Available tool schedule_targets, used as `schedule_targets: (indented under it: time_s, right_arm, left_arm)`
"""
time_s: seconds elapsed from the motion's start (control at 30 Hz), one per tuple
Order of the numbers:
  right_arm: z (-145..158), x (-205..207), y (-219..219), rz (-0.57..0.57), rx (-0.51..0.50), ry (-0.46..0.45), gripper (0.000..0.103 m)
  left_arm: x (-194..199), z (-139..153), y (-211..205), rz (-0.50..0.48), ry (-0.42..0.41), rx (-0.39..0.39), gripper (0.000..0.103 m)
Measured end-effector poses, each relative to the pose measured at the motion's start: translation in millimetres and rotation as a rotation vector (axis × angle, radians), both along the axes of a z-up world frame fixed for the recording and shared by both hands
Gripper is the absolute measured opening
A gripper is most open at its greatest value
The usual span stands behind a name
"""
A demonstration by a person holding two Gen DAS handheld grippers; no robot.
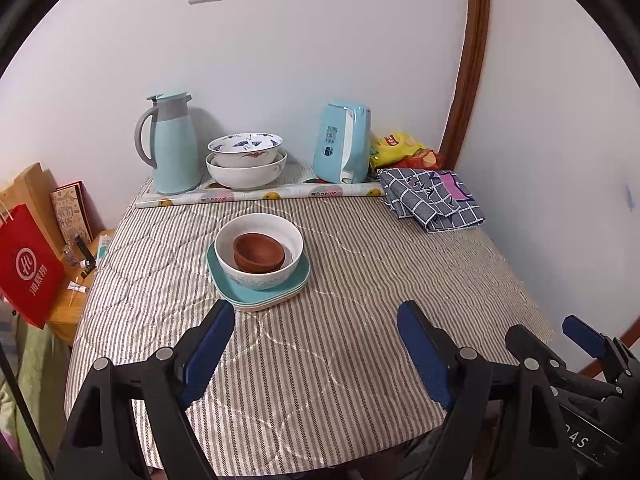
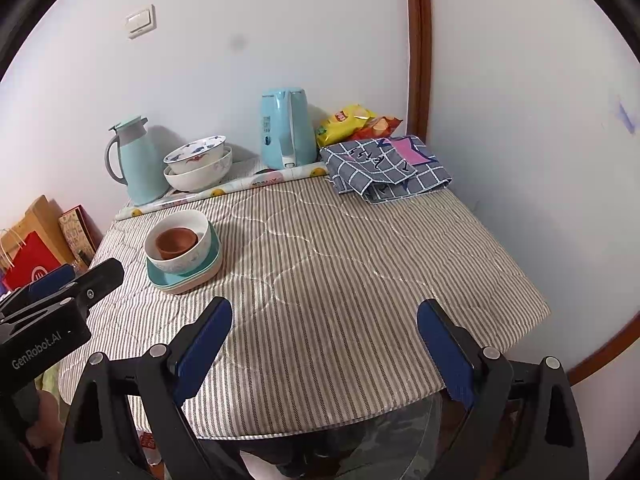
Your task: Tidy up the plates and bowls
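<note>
— Plates and bowls, location?
— Stacked left of centre on striped quilted counter (image 1: 360,280): small reddish-brown clay bowls (image 1: 259,254) nested inside white round ceramic bowl (image 1: 259,250), itself seated on square teal plates (image 1: 260,280) over a pale plate at the bottom. Same stack seen from the right wrist view, near the counter's left edge (image 2: 182,254).
— Other crockery?
— Blue-and-red patterned white bowl (image 1: 245,148) nested in larger plain white bowl (image 1: 246,172), at the back by the wall, between pale-blue thermos jug (image 1: 174,144) and pale-blue electric kettle (image 1: 342,142). Both standing behind a rolled printed sheet (image 1: 260,194).
— Remaining items?
— Folded grey checked cloth (image 1: 434,200) at back right corner; yellow snack bag (image 1: 394,146) behind it, against the wall. Red paper bag (image 1: 28,268) off the counter, to the left.
— Left tongs?
— Left tongs (image 1: 316,350) released, blue pads spread wide, nothing between; hovering over bare counter just in front of the stack, not touching it.
— Right tongs?
— Right tongs (image 2: 324,350) likewise spread and empty, above the counter's near edge, well apart from the stack.
</note>
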State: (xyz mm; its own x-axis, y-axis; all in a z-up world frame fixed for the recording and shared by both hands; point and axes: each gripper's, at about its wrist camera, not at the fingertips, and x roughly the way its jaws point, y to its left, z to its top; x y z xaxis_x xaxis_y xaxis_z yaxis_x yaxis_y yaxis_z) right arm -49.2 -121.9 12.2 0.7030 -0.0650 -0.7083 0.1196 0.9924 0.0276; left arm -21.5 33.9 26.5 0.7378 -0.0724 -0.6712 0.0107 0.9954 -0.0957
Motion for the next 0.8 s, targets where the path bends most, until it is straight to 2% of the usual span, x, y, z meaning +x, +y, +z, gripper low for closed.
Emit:
schedule_targets:
  time_s: [0.8]
  right_arm:
    - [0.2,-0.5,-0.6,0.006,0.004,-0.001,0.093]
  left_arm:
    - [-1.3,1.4,1.8,0.004,-0.003,-0.004,0.083]
